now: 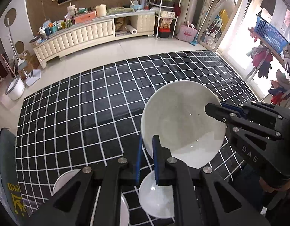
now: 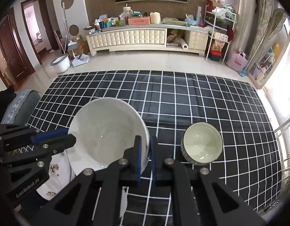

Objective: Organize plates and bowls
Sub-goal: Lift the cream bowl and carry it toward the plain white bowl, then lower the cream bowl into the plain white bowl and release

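**Together on one white bowl**

Together, both grippers gripped a large white bowl (image 2: pixel 107 131) raised over the checked cloth (image 2: pixel 182 98). The left gripper (image 1: pixel 146 160) pinched its left rim; the right gripper (image 2: pixel 145 158) clamped the opposite rim. White plates (image 1: pixel 156 197) lay below, possibly stacked. Further right stood a small patterned bowl (image 2: pixel 201 145).

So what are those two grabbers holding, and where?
Both hold the big white bowl by its rim: the right gripper on one side, the left gripper on the opposite side.
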The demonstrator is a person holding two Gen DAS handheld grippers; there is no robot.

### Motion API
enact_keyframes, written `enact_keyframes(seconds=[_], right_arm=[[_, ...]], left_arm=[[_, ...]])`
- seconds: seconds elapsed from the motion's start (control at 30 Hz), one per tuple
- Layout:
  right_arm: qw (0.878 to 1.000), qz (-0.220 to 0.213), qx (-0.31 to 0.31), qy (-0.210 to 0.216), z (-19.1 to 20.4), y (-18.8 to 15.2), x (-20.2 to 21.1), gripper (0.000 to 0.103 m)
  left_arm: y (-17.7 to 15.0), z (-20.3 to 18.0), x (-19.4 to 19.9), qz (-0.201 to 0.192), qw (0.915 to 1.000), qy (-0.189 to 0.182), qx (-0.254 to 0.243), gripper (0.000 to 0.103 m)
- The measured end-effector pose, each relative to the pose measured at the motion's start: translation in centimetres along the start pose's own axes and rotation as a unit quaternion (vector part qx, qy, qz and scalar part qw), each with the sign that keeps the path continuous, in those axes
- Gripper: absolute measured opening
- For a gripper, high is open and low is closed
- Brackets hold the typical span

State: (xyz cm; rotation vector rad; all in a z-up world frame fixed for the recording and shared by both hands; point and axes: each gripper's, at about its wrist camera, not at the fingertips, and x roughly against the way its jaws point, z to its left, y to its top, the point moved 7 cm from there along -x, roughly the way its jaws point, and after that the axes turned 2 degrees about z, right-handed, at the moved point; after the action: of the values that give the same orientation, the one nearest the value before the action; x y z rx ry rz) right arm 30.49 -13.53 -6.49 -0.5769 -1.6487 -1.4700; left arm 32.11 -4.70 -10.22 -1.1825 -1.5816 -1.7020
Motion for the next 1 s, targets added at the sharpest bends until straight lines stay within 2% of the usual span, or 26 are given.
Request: enact_keyframes(seconds=[0.27,0.3,0.37,0.43,0.47,0.5,0.57,0.63,0.67,0.73,1.0], right_arm=[[1.0,-0.01,0.011,0.007,2.2,-1.6,2.0,0.012],[1.0,-0.01,0.011,0.019,2.6,-1.9,2.0,0.012],[0.999,0.008,0.014,0.047,4.1,-2.8,1.8,0.018],[0.999,0.016,0.026,0.018,5.0,-4.0,0.9,0.016],[0.999,0.024,0.024,-0.002,5.1,-4.7,0.1,0.014],[0.999,0.033,0.011,-0.002,4.9,-5.7,-1.4,0.014],[0.998,0.066,-0.002,0.021,5.0,-7.5,-3.5,0.015],[0.996,0.08,-0.017,0.023,4.5,-9.3,-4.9,0.012],[0.995,0.083,-0.036,0.039,4.2,-9.8,-5.3,0.011],[0.992,0.092,-0.063,0.06,3.8,-10.4,-6.1,0.011],[0.993,0.09,-0.05,0.052,4.2,-10.5,-7.4,0.011]], left_arm=[[-2.8,0.4,1.8,-0.003,0.9999,0.005,0.011,0.009],[-3.2,0.3,1.9,-0.005,0.9999,-0.006,0.009,0.004],[-3.9,-1.0,2.8,-0.01,0.9989,-0.045,0.003,0.002],[-4.3,-1.8,3.6,-0.024,0.999,-0.037,-0.011,0.002],[-4.7,-2.0,3.7,-0.031,0.9992,-0.018,-0.017,0.0],[-5.2,-1.7,3.2,-0.033,0.9993,-0.004,-0.019,0.0],[-6.5,-0.2,1.9,-0.022,0.9997,-0.006,0.007,0.0],[-8.4,1.4,0.0,0.009,0.9982,-0.032,0.049,0.0],[-8.8,2.1,-0.7,0.019,0.9975,-0.034,0.058,0.0],[-10.0,2.0,-1.5,0.025,0.9974,-0.041,0.053,0.0],[-12.0,0.6,-4.0,0.056,0.9964,-0.048,0.041,0.0]])
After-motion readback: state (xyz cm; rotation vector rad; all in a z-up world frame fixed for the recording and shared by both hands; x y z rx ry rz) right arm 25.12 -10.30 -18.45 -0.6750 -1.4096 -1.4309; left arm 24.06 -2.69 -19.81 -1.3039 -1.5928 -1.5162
